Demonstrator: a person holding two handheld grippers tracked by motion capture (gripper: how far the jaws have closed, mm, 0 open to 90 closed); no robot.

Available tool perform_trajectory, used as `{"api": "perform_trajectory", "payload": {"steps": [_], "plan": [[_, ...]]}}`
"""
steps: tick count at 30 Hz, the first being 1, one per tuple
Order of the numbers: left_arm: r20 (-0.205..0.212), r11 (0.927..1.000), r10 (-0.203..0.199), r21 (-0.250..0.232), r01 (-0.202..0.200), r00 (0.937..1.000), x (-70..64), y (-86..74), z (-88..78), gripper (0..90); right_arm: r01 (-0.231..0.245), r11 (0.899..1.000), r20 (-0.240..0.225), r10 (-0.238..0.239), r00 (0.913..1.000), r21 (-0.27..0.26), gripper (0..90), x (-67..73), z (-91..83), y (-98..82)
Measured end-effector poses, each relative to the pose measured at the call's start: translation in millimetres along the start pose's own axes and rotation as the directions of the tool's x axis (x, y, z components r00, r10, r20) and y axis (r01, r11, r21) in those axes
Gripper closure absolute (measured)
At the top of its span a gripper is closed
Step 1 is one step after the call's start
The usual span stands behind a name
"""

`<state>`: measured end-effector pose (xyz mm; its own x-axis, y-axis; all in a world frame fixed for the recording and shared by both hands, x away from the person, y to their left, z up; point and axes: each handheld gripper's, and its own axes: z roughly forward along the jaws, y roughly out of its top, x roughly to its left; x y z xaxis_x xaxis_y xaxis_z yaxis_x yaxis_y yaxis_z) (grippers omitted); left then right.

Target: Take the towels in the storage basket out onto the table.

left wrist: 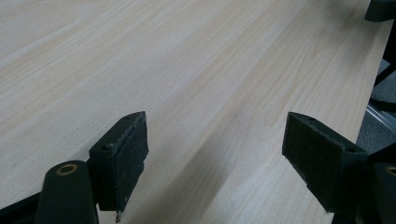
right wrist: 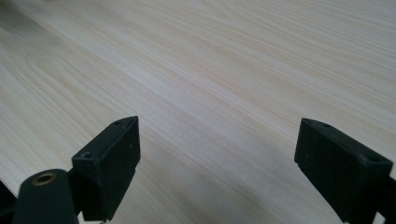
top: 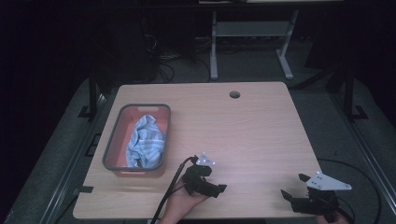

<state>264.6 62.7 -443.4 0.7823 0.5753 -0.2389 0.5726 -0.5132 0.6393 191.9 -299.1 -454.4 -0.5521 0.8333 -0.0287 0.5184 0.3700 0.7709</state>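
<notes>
A grey basket (top: 110, 145) with a reddish inside stands on the left part of the wooden table (top: 252, 130). A crumpled light-blue striped cloth (top: 145, 142) lies inside it. My left gripper (top: 215, 183) rests near the front edge at the middle, held by a hand, right of the basket. Its jaws stand wide apart over bare wood, with nothing between the pads (left wrist: 123, 161). My right gripper (top: 294, 186) sits at the front right corner, also open over bare wood, pads (right wrist: 112, 168) far apart.
A round cable hole (top: 234, 94) is near the table's back edge. Beyond the table stand a white desk frame (top: 252, 42) and cables on the floor. Black cables trail from both grippers off the front edge.
</notes>
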Motion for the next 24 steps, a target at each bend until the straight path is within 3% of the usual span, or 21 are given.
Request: {"api": "perform_trajectory", "payload": {"steps": [8, 24], "plan": [[0.002, 0.9994, -0.030, -0.015, 0.030, 0.9996, 6.5, -0.2, -3.3, 22.1, -0.011, 1.000, 0.008, 0.011, 0.9999, -0.002, 13.7, -0.6, -0.7, -0.3], [-0.033, 0.9989, -0.021, -0.044, 0.020, 0.9992, 5.9, 11.3, -23.5, 22.1, 0.004, 1.000, 0.021, -0.004, 0.9998, -0.012, 13.7, 3.6, -2.8, 1.5]]}}
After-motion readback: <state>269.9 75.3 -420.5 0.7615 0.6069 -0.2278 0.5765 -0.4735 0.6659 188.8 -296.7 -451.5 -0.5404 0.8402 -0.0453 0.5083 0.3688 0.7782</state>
